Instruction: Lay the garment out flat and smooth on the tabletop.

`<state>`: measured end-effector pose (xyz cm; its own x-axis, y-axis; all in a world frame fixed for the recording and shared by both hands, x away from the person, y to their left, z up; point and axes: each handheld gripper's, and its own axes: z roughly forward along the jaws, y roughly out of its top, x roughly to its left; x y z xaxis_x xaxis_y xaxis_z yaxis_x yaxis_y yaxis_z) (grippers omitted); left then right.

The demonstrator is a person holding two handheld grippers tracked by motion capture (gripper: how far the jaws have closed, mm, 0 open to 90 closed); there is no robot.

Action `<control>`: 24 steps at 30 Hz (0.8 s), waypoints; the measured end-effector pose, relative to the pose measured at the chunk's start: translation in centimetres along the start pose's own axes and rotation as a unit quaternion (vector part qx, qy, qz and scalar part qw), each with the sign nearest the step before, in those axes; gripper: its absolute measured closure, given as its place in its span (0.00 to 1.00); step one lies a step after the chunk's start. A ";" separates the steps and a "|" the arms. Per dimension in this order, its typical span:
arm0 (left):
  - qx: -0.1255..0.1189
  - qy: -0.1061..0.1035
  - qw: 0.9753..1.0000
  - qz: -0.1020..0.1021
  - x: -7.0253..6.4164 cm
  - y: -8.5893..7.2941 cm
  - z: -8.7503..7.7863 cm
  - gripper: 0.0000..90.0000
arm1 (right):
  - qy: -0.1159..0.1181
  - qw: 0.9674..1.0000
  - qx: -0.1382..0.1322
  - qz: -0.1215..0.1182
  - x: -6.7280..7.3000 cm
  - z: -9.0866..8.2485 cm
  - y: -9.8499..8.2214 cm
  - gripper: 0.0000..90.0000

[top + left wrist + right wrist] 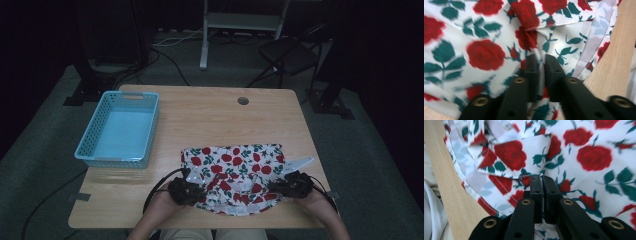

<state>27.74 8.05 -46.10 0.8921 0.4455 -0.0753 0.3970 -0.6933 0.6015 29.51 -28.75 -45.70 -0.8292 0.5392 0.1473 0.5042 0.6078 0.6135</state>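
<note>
white cloth printed with red roses and green leaves (235, 175), one piece, lies crumpled between two grippers at near table edge. left gripper (186, 192): jaws pinched on fold of its near-left part. right gripper (292, 185): jaws clamped on its near-right part. one blue basket (121, 128) well beyond left gripper, apart from cloth. one wooden table (210, 110).

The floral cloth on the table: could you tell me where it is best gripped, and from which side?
Grip the floral cloth at its near hem, one corner per gripper, coming from the person's edge of the table. There the layers bunch up and lift; elsewhere it lies flat.
</note>
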 end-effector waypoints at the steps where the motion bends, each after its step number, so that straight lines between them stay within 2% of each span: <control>1: -0.004 -0.003 1.000 0.001 0.1 0.1 -0.2 0.98 | 0.005 1.000 -0.006 -0.001 0.0 -0.3 0.1 0.98; 5: -0.045 -0.004 0.999 -0.013 1.3 0.9 -2.0 0.98 | 0.003 0.999 -0.048 0.005 -0.6 -1.6 0.8 0.98; 8: -0.071 0.019 0.997 -0.028 2.5 1.6 -3.1 0.98 | -0.003 0.996 -0.085 0.023 -1.3 -2.6 1.4 0.99; 12: -0.093 0.034 0.993 -0.057 4.3 2.3 -3.3 0.98 | 0.001 0.992 -0.112 0.053 -2.9 -2.8 2.1 0.98; 15: -0.097 0.037 0.992 -0.077 5.6 2.6 -2.4 0.98 | -0.002 0.990 -0.112 0.080 -4.3 -2.0 2.6 0.98; 18: -0.093 0.030 0.991 -0.087 6.8 2.6 -1.3 0.97 | -0.004 0.990 -0.098 0.100 -5.6 -0.9 2.9 0.98; 21: -0.084 0.009 0.991 -0.105 8.0 2.0 0.0 0.97 | -0.009 0.989 -0.083 0.122 -6.7 0.1 3.0 0.98; 24: -0.077 -0.012 0.990 -0.118 8.8 1.7 1.1 0.97 | -0.013 0.990 -0.065 0.125 -7.1 1.2 2.7 0.98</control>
<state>36.45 10.19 -46.62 0.7845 0.5697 -0.2450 0.5583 -0.4768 0.6789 37.04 -30.23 -45.98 -0.6758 0.6785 0.2880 0.6558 0.3751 0.6551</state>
